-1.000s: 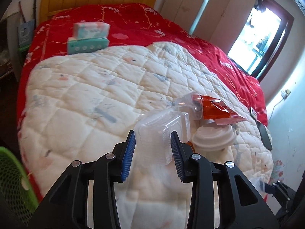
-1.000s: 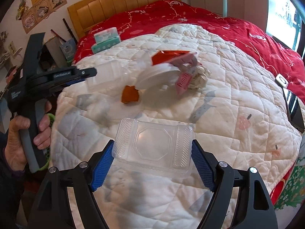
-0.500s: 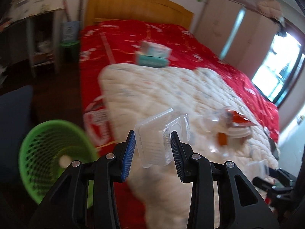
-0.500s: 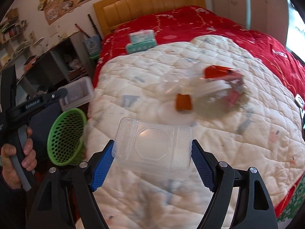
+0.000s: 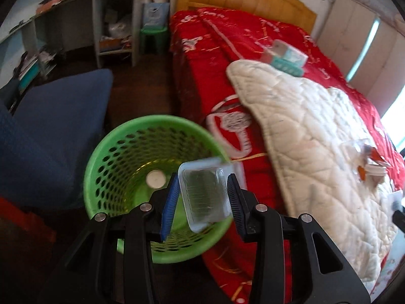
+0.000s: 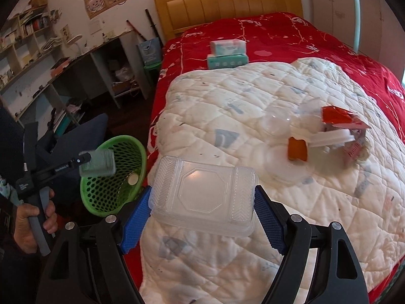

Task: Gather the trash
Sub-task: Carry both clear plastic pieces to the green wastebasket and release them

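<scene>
My left gripper is shut on a small clear plastic box and holds it above the green mesh trash basket on the floor beside the bed; a white disc lies at the basket's bottom. In the right wrist view the left gripper with its box hangs over the basket. My right gripper is shut on a clear plastic tray above the white quilt. More trash lies on the quilt: an orange wrapper, a white lid, clear cups.
Two tissue packs sit on the red bedspread near the wooden headboard. A blue cushioned chair stands left of the basket. Shelves and a desk line the left wall. The bed edge drops to dark floor by the basket.
My left gripper swung left off the bed with the small clear box, and now it is over the green basket. My right gripper, still holding the tray, has turned left a little.
</scene>
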### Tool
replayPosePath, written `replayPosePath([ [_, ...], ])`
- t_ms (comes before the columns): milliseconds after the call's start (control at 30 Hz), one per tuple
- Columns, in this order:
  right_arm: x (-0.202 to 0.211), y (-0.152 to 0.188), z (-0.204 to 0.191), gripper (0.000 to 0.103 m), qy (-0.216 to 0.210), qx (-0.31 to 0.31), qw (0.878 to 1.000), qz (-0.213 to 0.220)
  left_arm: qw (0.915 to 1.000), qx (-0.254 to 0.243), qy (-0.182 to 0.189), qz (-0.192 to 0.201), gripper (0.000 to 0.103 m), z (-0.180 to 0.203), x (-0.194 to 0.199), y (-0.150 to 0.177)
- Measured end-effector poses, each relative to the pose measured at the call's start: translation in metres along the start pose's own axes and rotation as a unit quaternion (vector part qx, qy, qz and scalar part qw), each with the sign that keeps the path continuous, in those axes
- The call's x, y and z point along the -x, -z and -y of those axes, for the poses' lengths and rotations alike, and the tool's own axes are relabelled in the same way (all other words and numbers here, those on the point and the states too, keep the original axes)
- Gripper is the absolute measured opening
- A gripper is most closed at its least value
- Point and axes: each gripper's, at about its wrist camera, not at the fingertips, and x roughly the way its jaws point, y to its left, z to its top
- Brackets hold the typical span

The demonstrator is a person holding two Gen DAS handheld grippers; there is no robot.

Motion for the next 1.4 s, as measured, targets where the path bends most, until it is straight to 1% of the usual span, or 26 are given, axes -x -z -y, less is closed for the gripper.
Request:
replayPosePath([
  [33,-0.001,-0.001,-0.003,0.076,-0.002,0.002,1.000,-0.001,1.0000,0.003,-0.001,-0.005,0.039,-0.004,-0.003,0.002],
  [100,-0.002,-0.001,-0.007,0.076,-0.003,0.005,1.000,-0.002,0.9999,0.009,-0.002,-0.009,0.044,-0.012,-0.004,0.005],
  [133,-0.003,-0.002,-0.010,0.076,-0.004,0.007,1.000,-0.003,0.9999,0.013,-0.002,-0.011,0.050,-0.015,-0.005,0.005],
  [167,-0.004,-0.002,-0.012,0.076,-0.005,0.009,1.000,-0.004,0.9998,0.018,-0.005,-0.011,0.053,-0.018,-0.006,0.007],
  [200,-0.005,-0.002,-0.013,0.076,-0.006,0.011,1.000,-0.005,0.9997,0.021,-0.006,-0.012,0.054,-0.020,-0.006,0.007],
  [300,-0.010,-0.003,-0.020,0.076,-0.009,0.019,1.000,-0.010,0.9993,0.035,-0.001,-0.013,0.054,-0.027,-0.003,0.010],
  [433,-0.016,-0.004,-0.033,0.076,-0.019,0.031,0.999,-0.015,0.9990,0.044,-0.002,-0.004,0.057,-0.034,0.009,0.017],
  [600,-0.027,-0.007,-0.055,0.076,-0.040,0.046,0.998,-0.024,0.9988,0.045,-0.015,0.008,0.058,-0.045,0.028,0.025],
  [733,-0.044,-0.011,-0.081,0.076,-0.064,0.061,0.995,-0.037,0.9981,0.053,-0.026,0.018,0.063,-0.056,0.043,0.032],
  [1000,-0.084,-0.017,-0.134,0.076,-0.092,0.096,0.989,-0.061,0.9956,0.074,-0.049,0.029,0.064,-0.087,0.068,0.049],
  [1167,-0.113,-0.019,-0.166,0.076,-0.110,0.104,0.985,-0.085,0.9940,0.089,-0.054,0.035,0.065,-0.102,0.077,0.055],
  [1400,-0.146,-0.018,-0.210,0.076,-0.131,0.114,0.979,-0.109,0.9928,0.102,-0.054,0.034,0.065,-0.116,0.078,0.060],
])
